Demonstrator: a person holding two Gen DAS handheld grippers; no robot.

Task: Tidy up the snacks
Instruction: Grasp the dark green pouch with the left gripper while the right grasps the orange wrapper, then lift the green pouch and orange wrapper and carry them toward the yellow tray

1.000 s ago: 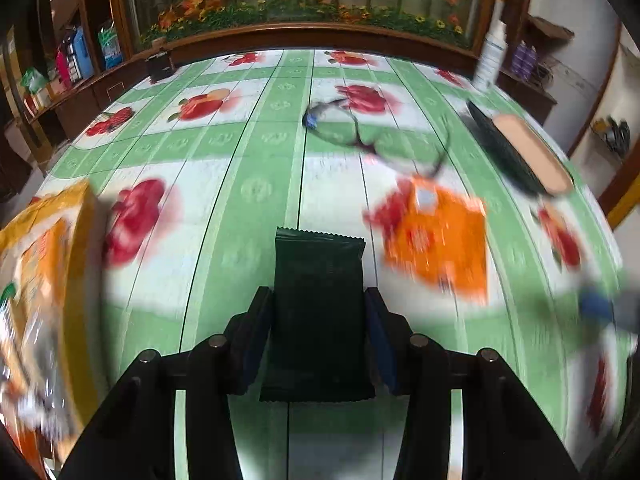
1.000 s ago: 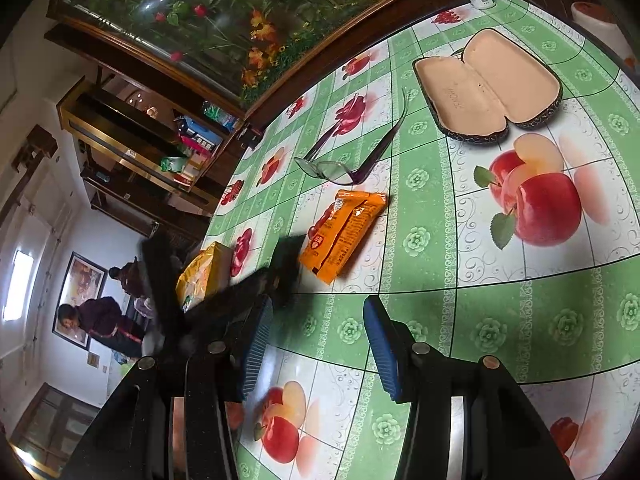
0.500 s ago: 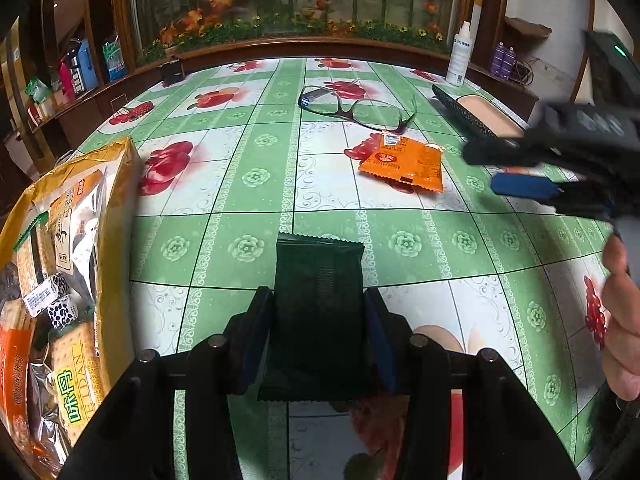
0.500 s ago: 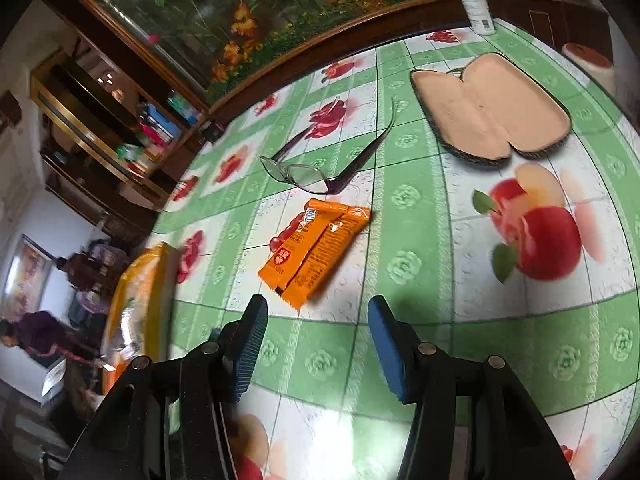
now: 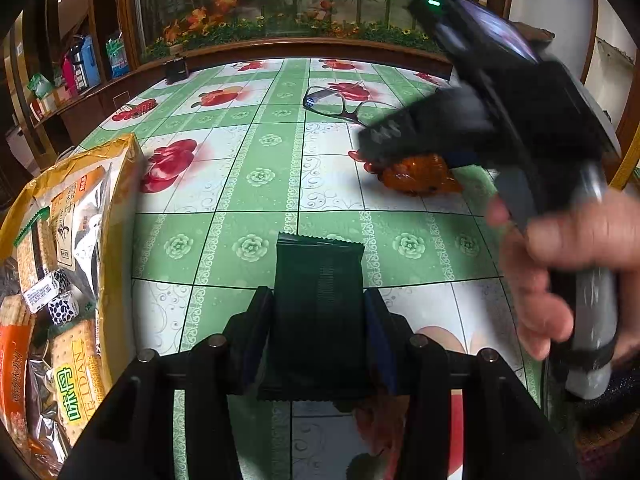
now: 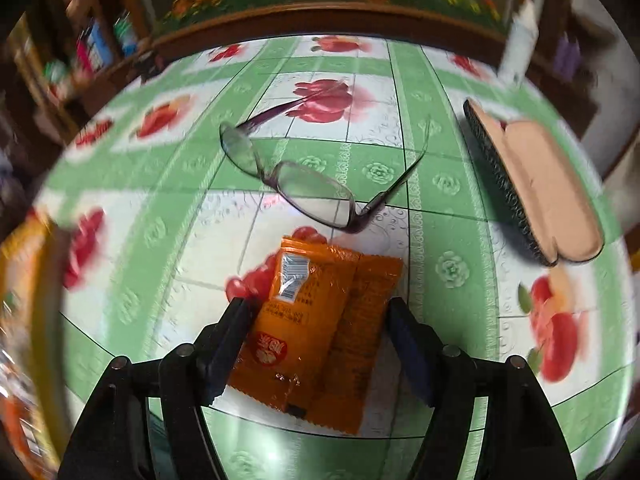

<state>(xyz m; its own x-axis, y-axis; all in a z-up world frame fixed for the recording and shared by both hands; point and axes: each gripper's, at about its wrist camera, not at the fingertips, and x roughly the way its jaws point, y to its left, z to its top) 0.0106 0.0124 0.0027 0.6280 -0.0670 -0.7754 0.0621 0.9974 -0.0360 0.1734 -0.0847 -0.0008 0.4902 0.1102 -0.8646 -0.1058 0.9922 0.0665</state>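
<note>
The right claw (image 6: pixel 316 344) has swung over the orange packet (image 6: pixel 316 320), jaws just widened astride it; next, close. The left claw (image 5: pixel 320 316) clamps a dark packet (image 5: pixel 320 308).

Spectacles (image 6: pixel 304 184) lie unfolded beside an open glasses case (image 6: pixel 536 184).

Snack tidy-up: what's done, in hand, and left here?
Done: several snacks already sit in the yellow bag. In hand: the left claw clamps a dark packet; the right claw, jaws just opening, straddles the orange packet lying on the table, not gripping. Left: grasp it and bag both.
</note>
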